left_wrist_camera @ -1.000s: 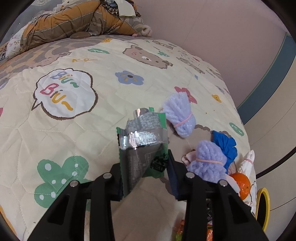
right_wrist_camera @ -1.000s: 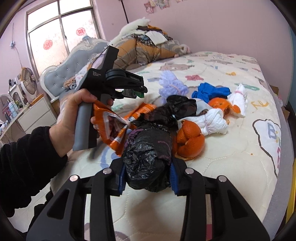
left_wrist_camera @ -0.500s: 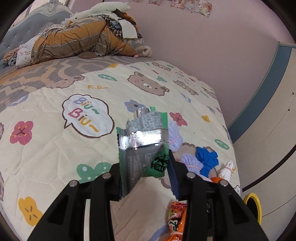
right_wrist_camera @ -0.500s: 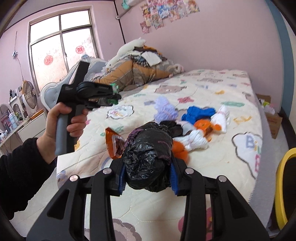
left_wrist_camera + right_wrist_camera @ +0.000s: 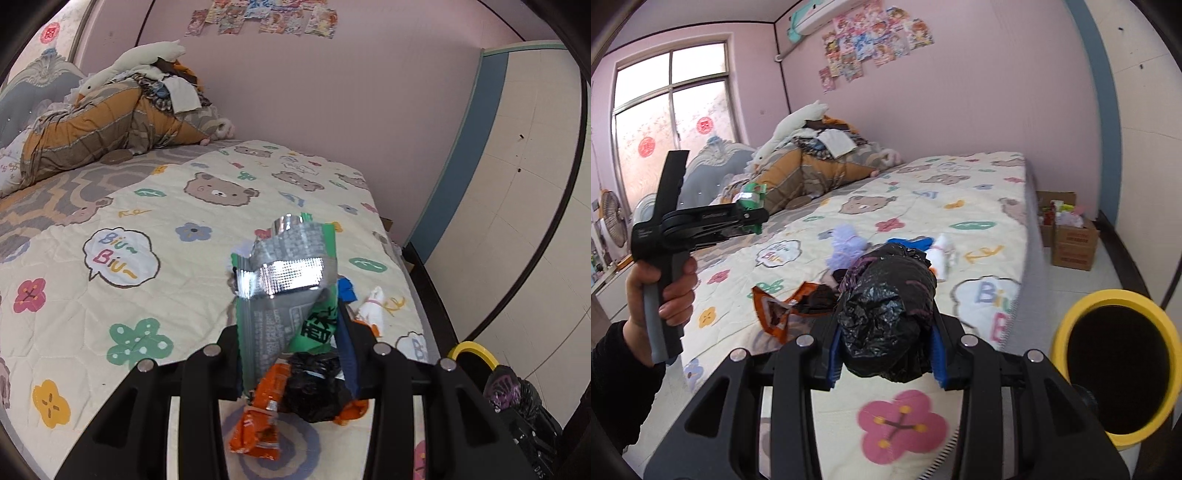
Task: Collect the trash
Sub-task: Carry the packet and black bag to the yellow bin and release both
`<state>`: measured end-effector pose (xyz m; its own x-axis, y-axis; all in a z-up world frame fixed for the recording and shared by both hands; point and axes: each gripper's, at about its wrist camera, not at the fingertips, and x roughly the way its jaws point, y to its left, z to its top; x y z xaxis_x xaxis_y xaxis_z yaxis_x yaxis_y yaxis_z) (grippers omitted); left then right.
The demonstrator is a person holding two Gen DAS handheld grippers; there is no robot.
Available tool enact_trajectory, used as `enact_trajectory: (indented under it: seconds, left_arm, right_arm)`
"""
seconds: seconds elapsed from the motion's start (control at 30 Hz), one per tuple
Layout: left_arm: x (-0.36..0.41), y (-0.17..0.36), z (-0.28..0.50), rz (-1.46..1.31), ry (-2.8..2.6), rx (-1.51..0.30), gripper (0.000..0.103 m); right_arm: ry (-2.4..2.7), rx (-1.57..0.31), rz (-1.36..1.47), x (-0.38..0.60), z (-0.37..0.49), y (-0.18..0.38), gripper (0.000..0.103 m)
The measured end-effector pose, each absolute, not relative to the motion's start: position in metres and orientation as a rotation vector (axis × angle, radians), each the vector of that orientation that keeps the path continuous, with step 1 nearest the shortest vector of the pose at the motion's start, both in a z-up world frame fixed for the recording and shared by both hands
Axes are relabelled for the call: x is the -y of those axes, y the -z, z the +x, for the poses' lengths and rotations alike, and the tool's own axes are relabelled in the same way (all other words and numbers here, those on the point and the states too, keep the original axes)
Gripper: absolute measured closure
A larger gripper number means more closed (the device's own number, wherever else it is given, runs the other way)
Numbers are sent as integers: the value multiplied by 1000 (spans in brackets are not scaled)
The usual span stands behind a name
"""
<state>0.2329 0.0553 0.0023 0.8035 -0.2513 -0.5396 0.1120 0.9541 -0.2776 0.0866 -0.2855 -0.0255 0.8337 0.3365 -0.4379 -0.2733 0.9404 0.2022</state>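
My left gripper [image 5: 291, 347] is shut on a green and silver snack wrapper [image 5: 284, 280] and holds it high above the bed; it also shows in the right wrist view [image 5: 753, 218]. My right gripper [image 5: 886, 354] is shut on a crumpled black plastic bag [image 5: 886, 314], raised near the bed's foot corner. A yellow trash bin [image 5: 1119, 365] with a black liner stands on the floor to its right. On the bed lie an orange wrapper [image 5: 258, 424], a black bag [image 5: 314, 387], purple [image 5: 846, 243], blue [image 5: 912, 242] and white [image 5: 945, 251] bundles.
The patterned quilt [image 5: 110, 295] covers the bed. Piled bedding and a plush goose [image 5: 110, 110] lie at the headboard. Cardboard boxes [image 5: 1067, 236] stand on the floor by the far wall. A window [image 5: 665, 122] is at the left.
Both grippers have lifted and pulled back from the bed with their loads. The right wrist view has swung right, bringing the yellow bin into sight.
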Motion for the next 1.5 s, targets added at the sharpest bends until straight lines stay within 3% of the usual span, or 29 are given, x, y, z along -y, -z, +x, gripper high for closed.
enact_trajectory:
  seconds: [0.87,1.5]
  left_arm:
    - [149,10,228,-115,563,-679,65]
    - [273,57,235,-39,674,-793,65]
  right_arm:
    - [-22,-376,219,453,57,-17,67]
    - [91,-501,322,558,89,17,66]
